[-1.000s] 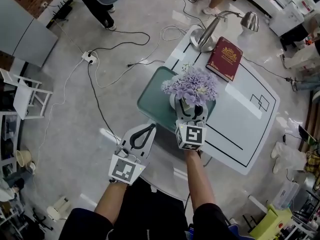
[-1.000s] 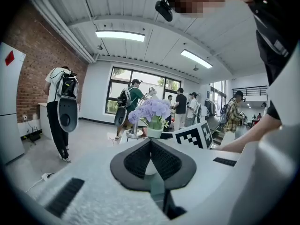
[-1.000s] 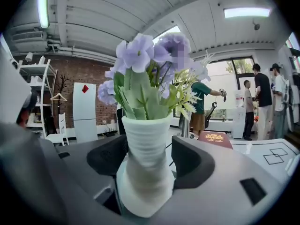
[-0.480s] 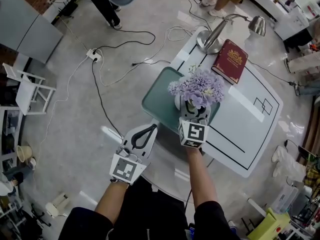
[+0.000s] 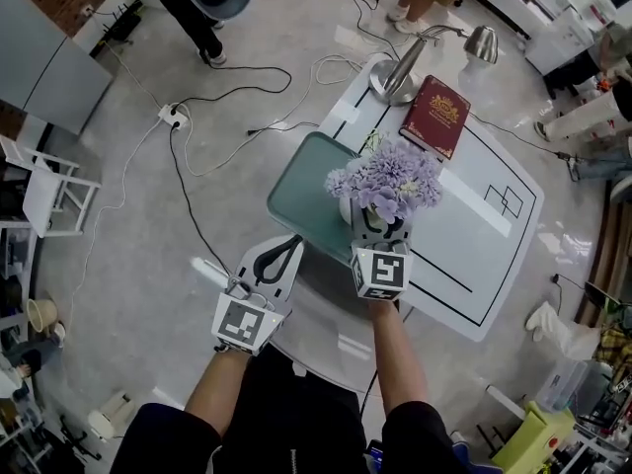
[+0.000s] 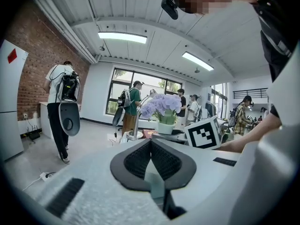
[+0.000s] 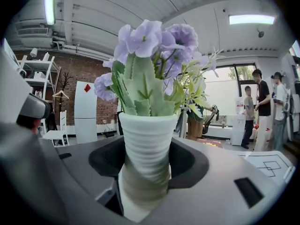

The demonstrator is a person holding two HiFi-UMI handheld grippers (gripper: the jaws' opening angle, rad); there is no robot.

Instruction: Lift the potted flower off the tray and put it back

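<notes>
Black pads on the left gripper (image 6: 151, 142) meet at their tips with nothing between them; it hovers just short of the near corner of the tray (image 5: 296, 191). Beside it, the right gripper (image 5: 379, 233) has just been closing its jaws, and they now clamp the white ribbed pot of the potted flower (image 7: 146, 125) from both sides, low on its body.

The pot's foot drops out of sight below the jaws in the right gripper view. From the head view the lilac blooms cover the rim and the gripper covers the rest, so whether the foot touches the tray cannot be told. The plant sits over the tray's right half and hides that part of it.

The pot stands upright, its long axis vertical, with the narrow foot down and the mouth and blooms up.

Past the tray on the white table (image 5: 464, 235) lie a red book (image 5: 437, 115) and a desk lamp (image 5: 400, 67). People at the far edge are cut off by the frame.
</notes>
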